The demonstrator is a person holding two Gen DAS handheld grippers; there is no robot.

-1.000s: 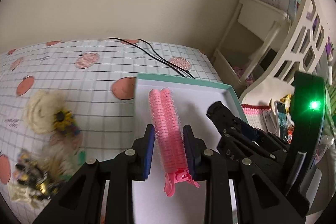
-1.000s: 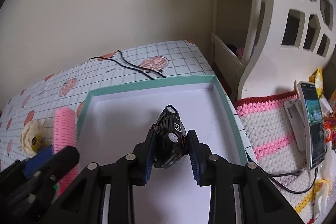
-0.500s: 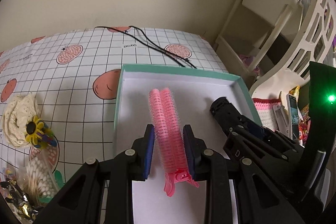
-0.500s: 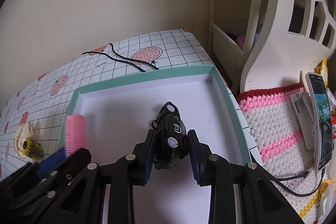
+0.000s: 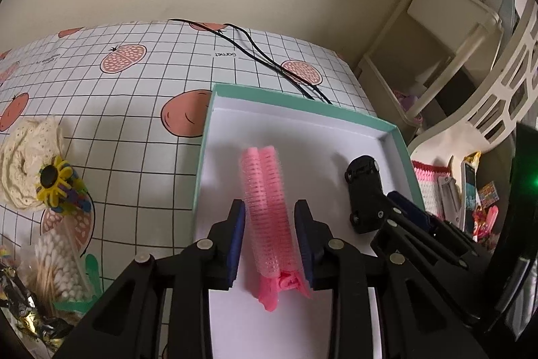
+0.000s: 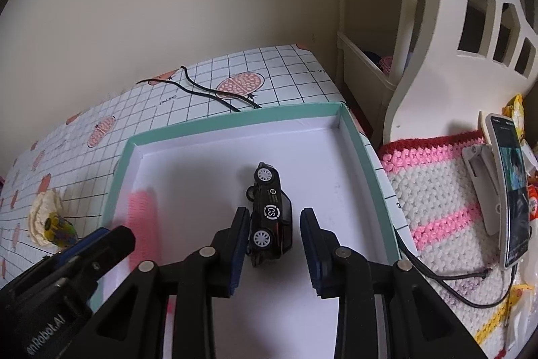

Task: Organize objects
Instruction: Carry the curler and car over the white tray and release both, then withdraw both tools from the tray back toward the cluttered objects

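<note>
The pink bristly hair-roller clip (image 5: pixel 267 217) lies lengthwise between the spread fingers of the left gripper (image 5: pixel 270 238), centre of frame, inside the teal-rimmed white box (image 5: pixel 205 140). The right gripper (image 6: pixel 274 244), also spread, has the black toy car (image 6: pixel 270 217) on its side against its left finger.

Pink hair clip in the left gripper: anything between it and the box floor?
Nothing visible. The pink hair clip sits between the left gripper's parted pads, over bare white floor of the teal box. The black toy car lies to its right, apart, between the right gripper's open pads.
</note>
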